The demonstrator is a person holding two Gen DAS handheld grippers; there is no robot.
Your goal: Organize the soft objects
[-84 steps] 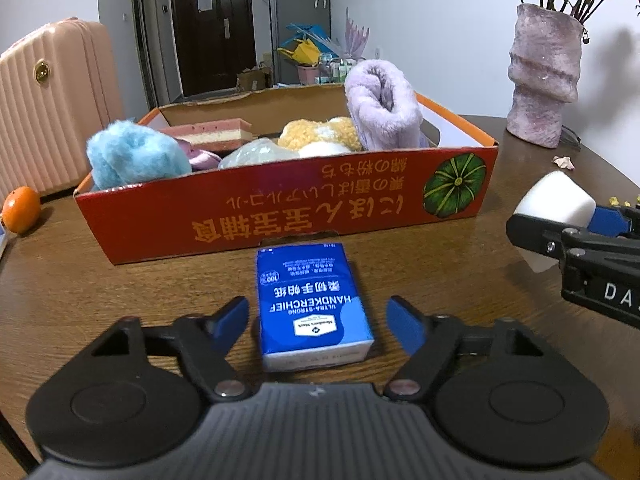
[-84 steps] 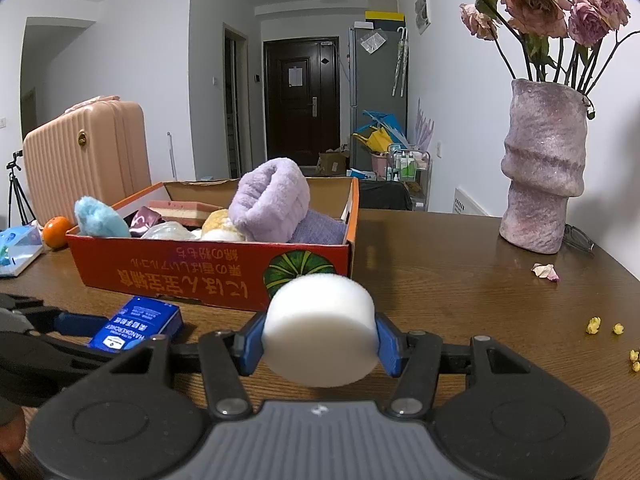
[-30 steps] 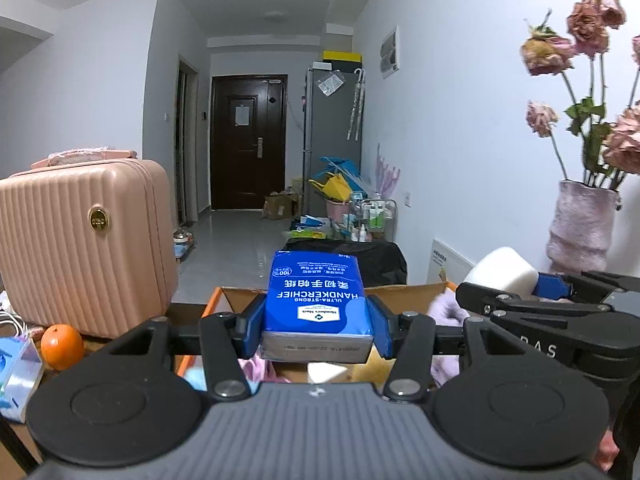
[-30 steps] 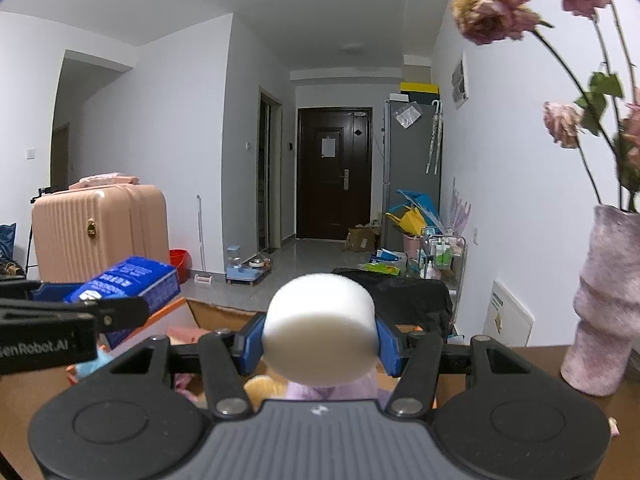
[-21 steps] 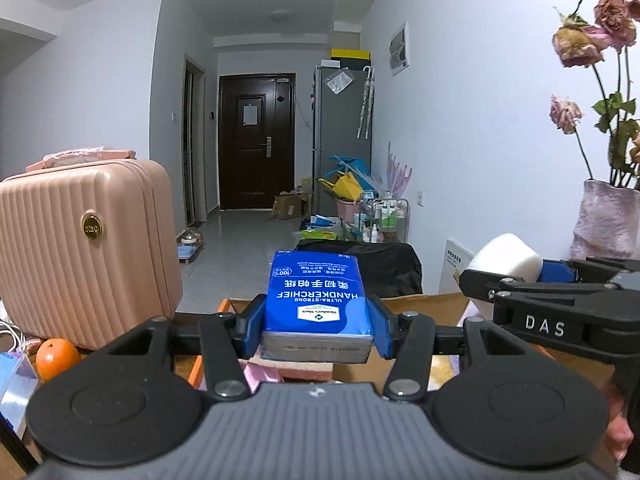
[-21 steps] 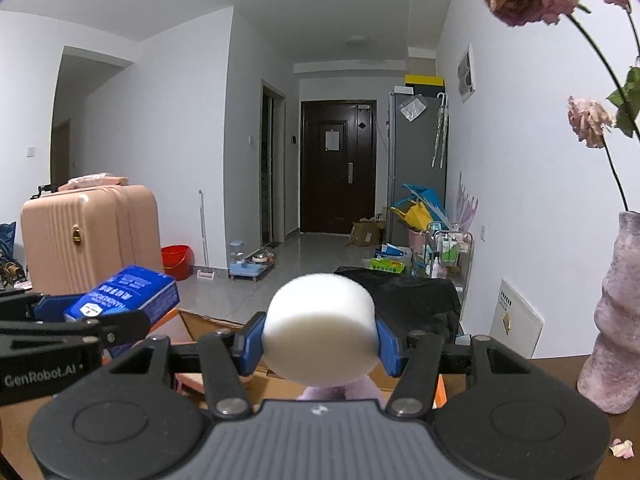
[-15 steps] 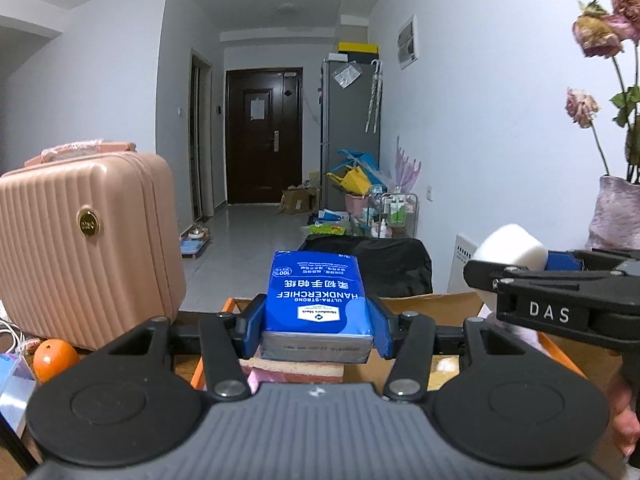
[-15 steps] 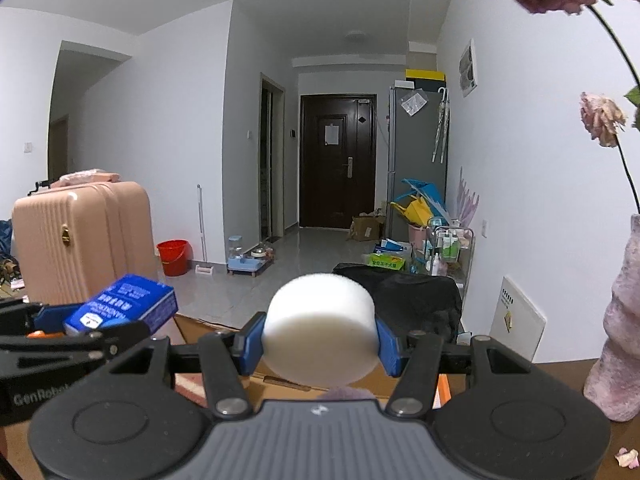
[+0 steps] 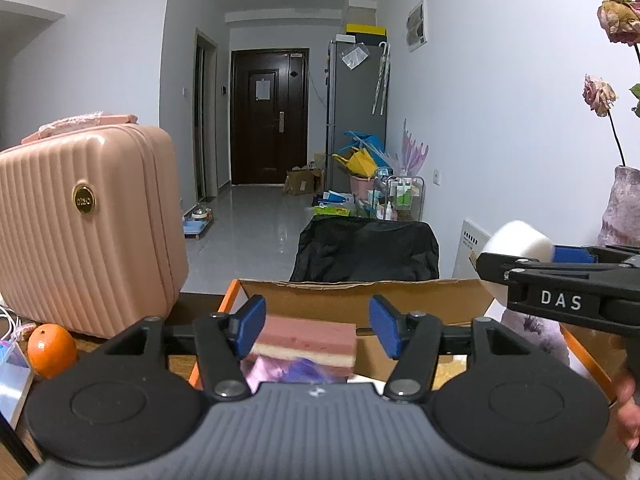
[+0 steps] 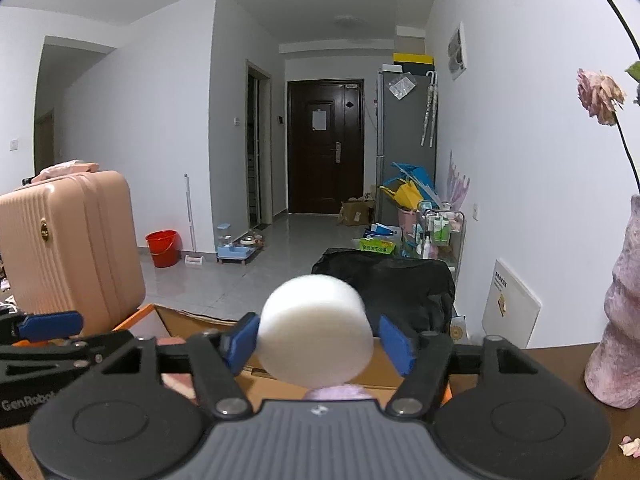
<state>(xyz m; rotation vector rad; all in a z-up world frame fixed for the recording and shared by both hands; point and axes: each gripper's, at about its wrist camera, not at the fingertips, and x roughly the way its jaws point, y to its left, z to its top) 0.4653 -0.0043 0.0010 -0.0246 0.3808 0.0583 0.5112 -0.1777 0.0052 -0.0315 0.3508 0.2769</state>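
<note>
My left gripper [image 9: 317, 320] hangs over the cardboard box [image 9: 360, 296], its jaws opening with nothing between them. The blue handkerchief pack is out of view. Below the left gripper's fingers lie a pink layered sponge [image 9: 308, 340] and a purple item [image 9: 296, 372] in the box. My right gripper [image 10: 319, 336] is also over the box [image 10: 192, 322], its jaws opening. The white foam cylinder [image 10: 316, 332] is still between them, slightly blurred, with a gap at the right pad. A lilac towel [image 10: 336, 392] lies beneath it. In the left wrist view the foam [image 9: 516, 240] shows at the right.
A pink suitcase [image 9: 88, 232] stands left of the table, with an orange [image 9: 52, 350] at its foot. A mauve vase [image 10: 620, 340] with dried roses stands at the right on the table. A black bag [image 9: 368, 248] sits beyond the box. A hand [image 9: 626, 412] holds the right gripper.
Both grippers' jaws have spread. The blue handkerchief pack has left the left jaws and dropped from sight. The white foam has come loose from the right pads.
</note>
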